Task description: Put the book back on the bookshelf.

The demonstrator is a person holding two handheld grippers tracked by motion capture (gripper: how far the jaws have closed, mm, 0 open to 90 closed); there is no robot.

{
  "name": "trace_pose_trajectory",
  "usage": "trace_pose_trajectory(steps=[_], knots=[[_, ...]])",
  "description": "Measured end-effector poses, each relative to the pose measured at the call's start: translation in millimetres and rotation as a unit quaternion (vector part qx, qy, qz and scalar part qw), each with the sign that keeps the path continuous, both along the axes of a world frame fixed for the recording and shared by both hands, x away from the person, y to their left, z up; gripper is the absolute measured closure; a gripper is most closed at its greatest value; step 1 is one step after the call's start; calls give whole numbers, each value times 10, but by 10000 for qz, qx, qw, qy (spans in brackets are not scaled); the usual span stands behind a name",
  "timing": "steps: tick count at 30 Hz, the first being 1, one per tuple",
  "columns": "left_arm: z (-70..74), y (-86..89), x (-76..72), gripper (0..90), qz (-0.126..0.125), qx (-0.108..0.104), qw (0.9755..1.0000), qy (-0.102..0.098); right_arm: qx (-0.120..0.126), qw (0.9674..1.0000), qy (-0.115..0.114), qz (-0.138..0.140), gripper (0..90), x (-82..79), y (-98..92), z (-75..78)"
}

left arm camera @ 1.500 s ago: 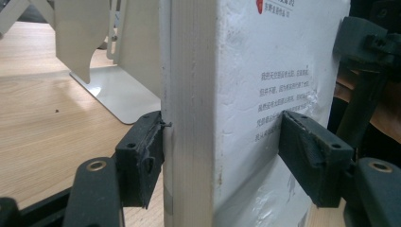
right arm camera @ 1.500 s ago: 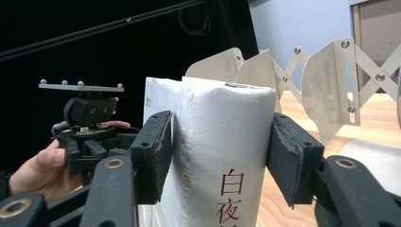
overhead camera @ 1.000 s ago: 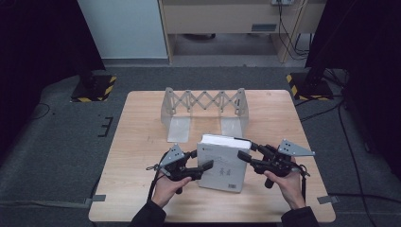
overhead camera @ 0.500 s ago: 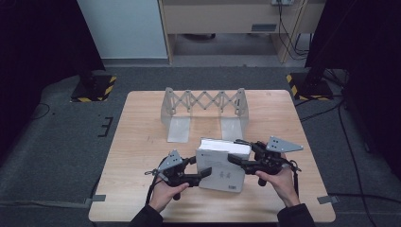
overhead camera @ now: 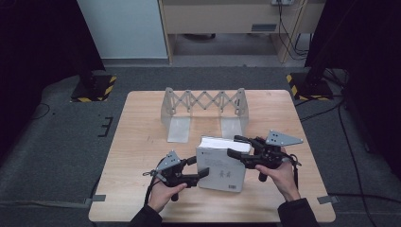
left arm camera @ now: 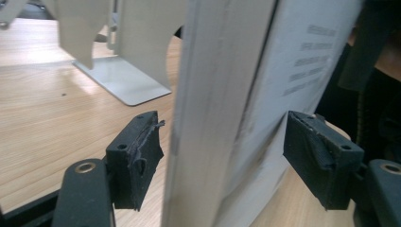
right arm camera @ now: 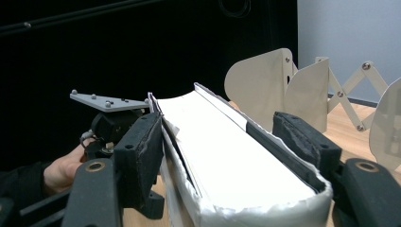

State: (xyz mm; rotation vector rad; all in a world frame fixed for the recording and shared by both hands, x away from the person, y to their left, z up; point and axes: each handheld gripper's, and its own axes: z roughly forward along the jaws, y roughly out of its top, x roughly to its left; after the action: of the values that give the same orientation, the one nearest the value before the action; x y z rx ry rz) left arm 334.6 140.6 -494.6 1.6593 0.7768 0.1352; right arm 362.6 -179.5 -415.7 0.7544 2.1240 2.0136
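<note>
Both claws are straddling the thick white book (overhead camera: 221,165), left claw (overhead camera: 201,169) and right claw (overhead camera: 235,146) open; squeeze evenly before raising it toward the expanding bookend rack (overhead camera: 204,109).

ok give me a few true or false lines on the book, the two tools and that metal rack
1. The book is tilted up off the table. True.
2. The left tool is shut tight on the book. False: in the left gripper view its jaws stand to either side of the book's edge with gaps showing.
3. The expanding metal rack already holds the book. False: the rack stands empty farther back, apart from the book.
4. The right tool has its jaws either side of the book's page block. True, as the right gripper view shows.
5. The book's cover is black. False: it is white with small dark print.
</note>
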Motion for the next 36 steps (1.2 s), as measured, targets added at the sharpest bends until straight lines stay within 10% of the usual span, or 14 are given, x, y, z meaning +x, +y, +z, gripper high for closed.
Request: trace_pose_trajectory(steps=[36], knots=[[-119, -73, 8, 293, -260, 135, 9994, 189, -945, 9912, 251, 897, 369, 268, 209, 266]])
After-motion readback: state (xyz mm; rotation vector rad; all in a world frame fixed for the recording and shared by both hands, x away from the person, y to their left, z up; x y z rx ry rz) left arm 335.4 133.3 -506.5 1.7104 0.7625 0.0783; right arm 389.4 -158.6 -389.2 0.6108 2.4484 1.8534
